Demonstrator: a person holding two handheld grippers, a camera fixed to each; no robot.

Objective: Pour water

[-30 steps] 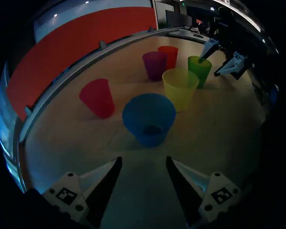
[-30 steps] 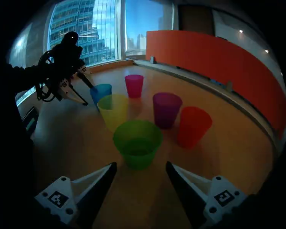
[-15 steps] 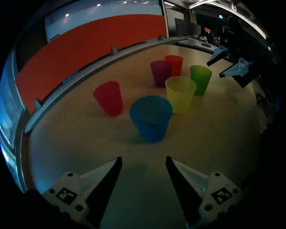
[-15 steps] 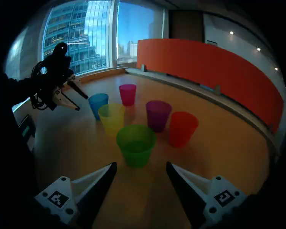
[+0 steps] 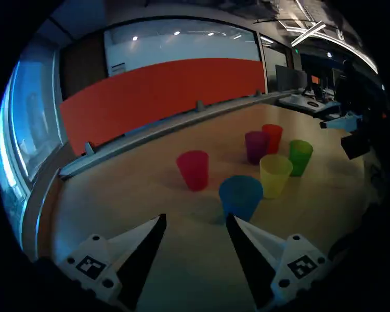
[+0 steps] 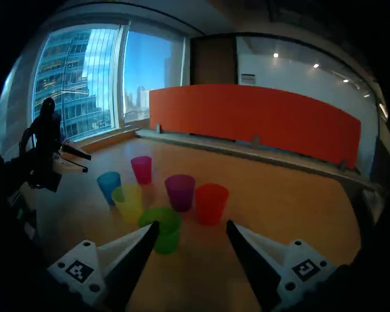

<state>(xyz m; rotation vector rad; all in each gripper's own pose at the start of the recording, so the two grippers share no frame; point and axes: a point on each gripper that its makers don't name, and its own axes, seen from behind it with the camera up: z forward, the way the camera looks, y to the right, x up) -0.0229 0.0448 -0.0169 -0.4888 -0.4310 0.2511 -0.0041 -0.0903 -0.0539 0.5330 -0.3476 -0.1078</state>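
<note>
text: none legible | wall sign (image 6: 248, 79): seemingly lettered; too blurred to read

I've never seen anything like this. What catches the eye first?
Six bright cups, each a different colour, cluster on the wooden table. Behind them runs a long orange panel, with a big bright window to its left. The left tongs and right tongs, both open, jut in from below.
</note>
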